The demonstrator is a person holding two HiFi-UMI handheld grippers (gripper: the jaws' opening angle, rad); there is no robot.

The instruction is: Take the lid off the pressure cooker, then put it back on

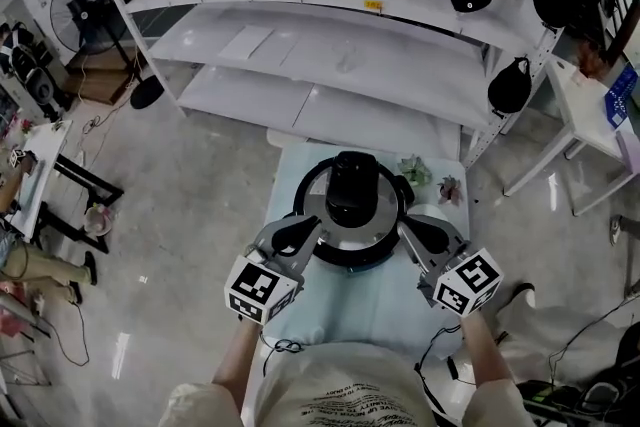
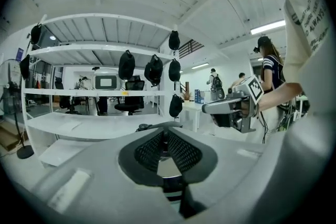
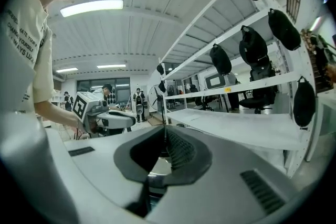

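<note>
Two grippers are at the pressure cooker (image 1: 352, 260) now, and both sets of jaws are clenched, ribbed black pads meeting at the tips. The left gripper (image 1: 303, 230) sits at the cooker's 8 o'clock and the right gripper (image 1: 408, 233) at 4 o'clock, tips over the rim of the lid (image 1: 322, 223). Whether either pinches that rim is hard to say. Smooth grey jaw bodies fill both gripper views, and only a sliver of shiny metal shows in the gap behind the pads. The lid lies over the pot, round and brushed silver, with a bulky black handle block (image 1: 352, 185) across its centre. Most of the dark pot body is hidden beneath it. The cooker stands mid-desk (image 1: 372, 303) on pale blue cloth, and the desk's near edge is cut off by the person's shirt (image 1: 340, 393). White shelving (image 1: 300, 55) stands at 12 o'clock.
</note>
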